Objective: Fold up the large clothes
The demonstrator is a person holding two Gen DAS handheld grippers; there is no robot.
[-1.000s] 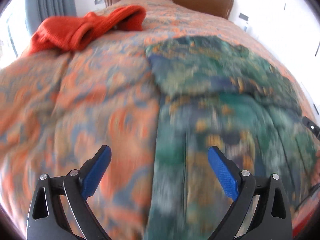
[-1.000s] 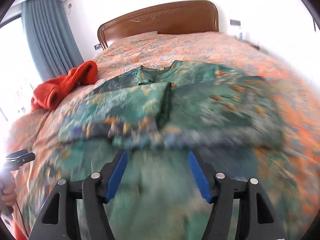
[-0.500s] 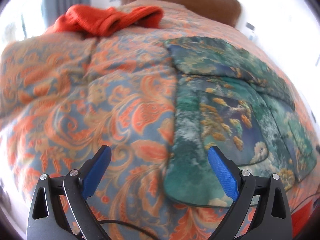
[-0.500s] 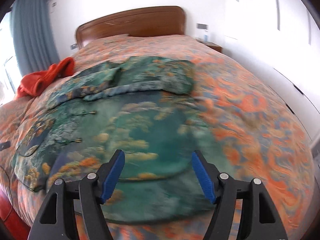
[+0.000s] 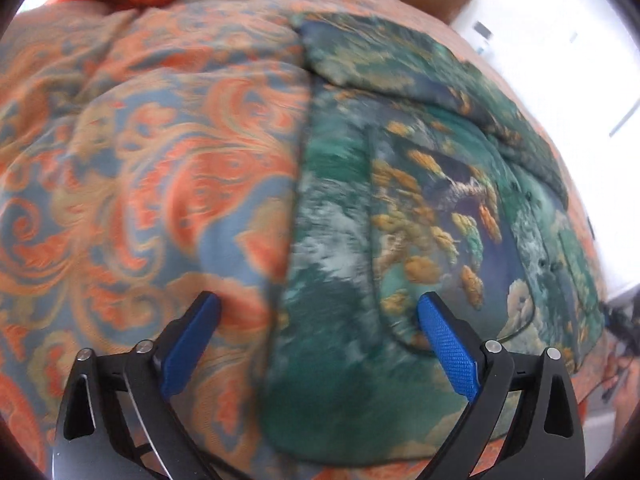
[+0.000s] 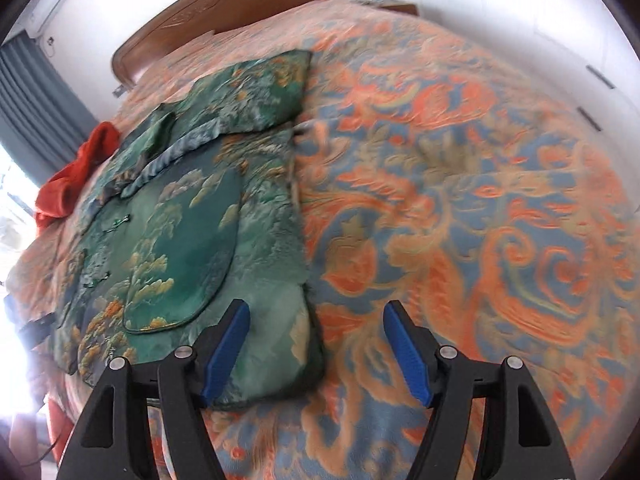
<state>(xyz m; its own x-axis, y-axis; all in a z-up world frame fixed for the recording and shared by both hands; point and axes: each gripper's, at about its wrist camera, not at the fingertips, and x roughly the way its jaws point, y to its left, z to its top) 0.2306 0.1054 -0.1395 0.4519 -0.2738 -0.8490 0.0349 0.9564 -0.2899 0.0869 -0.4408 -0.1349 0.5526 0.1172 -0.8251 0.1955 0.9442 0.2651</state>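
The bed (image 6: 460, 184) fills both views, its orange and blue paisley cover running up to a wooden headboard (image 6: 224, 12). On it lies the green robe (image 6: 188, 236), spread flat with its sleeves folded across the chest, its hem at the bed's near end. A red garment (image 6: 76, 176) sits bunched beyond the robe's far side, close to the grey curtain (image 6: 36, 112). Now the left tool (image 5: 318, 320): spread wide, nothing between its blue pads, hanging over the robe's side edge, one pad above the cover and one above the green cloth. The right tool (image 6: 316, 328) is spread too, empty, straddling the robe's other lower corner, where cloth meets cover.
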